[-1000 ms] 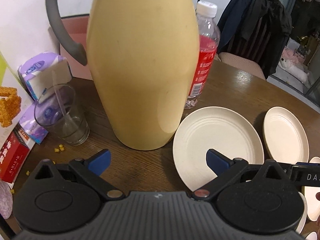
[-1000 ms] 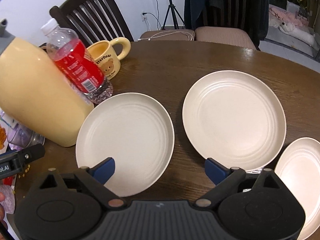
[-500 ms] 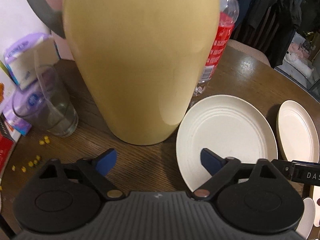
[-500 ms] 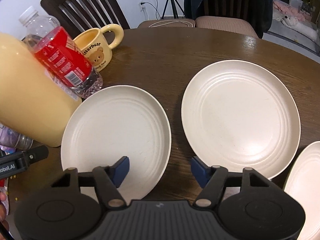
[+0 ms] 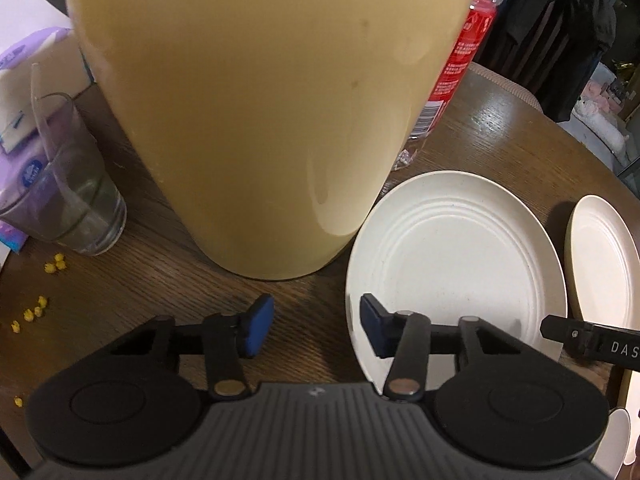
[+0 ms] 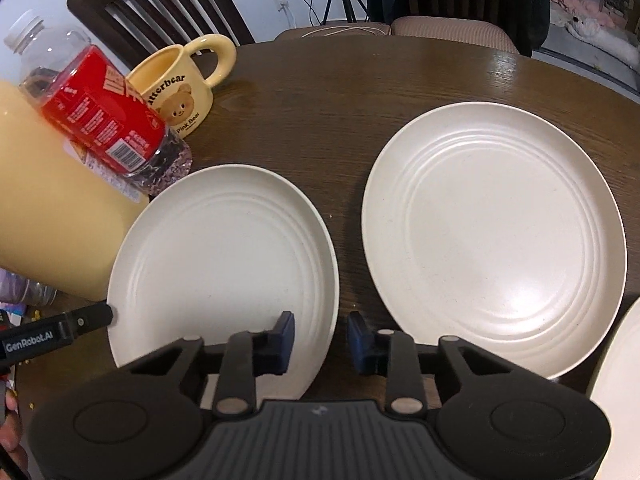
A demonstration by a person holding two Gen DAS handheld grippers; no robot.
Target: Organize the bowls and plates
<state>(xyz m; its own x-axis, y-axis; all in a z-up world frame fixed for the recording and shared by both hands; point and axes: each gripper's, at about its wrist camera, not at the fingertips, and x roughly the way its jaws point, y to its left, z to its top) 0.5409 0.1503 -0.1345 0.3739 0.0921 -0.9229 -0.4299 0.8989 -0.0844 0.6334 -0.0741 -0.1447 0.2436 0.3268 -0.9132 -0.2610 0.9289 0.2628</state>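
Three cream plates lie on the dark wooden table (image 6: 360, 92). My left gripper (image 5: 316, 330) hangs low over the left rim of the middle plate (image 5: 452, 256); its jaws are closing, the rim lies between them, and the left pad is still clear of it. My right gripper (image 6: 322, 340) straddles the right rim of that same plate (image 6: 224, 248); its jaws are closing too, with a small gap at the pads. A larger plate (image 6: 492, 232) lies to the right, and a third plate (image 6: 616, 400) shows at the frame edge.
A tall yellow jug (image 5: 260, 100) stands right beside the plate's left side. Behind it are a red-labelled bottle (image 6: 100, 116) and a bear mug (image 6: 180, 88). A glass (image 5: 68, 196), tissue packs and yellow crumbs (image 5: 36, 312) lie to the left. Chairs (image 6: 160, 4) ring the table.
Both grippers have sunk towards the table and moved in on the middle plate. Their jaws have narrowed from wide open to a small gap around the plate's rim.
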